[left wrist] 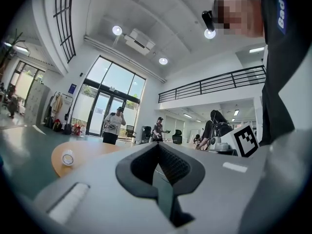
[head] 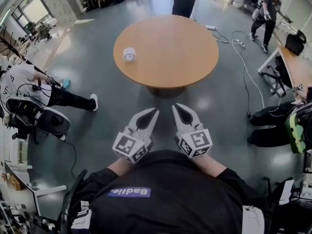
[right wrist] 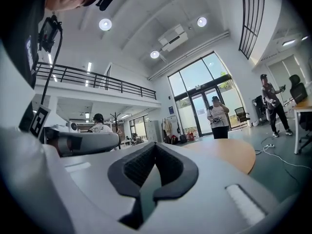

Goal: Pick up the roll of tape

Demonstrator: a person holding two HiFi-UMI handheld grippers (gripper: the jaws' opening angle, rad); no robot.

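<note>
One roll of tape (head: 129, 54) sits near the left edge of the round table (head: 185, 67), on the far side from me and well apart from both tools. It appears to stand on its rim, core axis level and pointing back toward me. Expect a light, stiff ring with slick sides; grip one wall through the core. My left gripper (head: 154, 111) is fully closed and empty; my right gripper (head: 176, 106) likewise.
</note>
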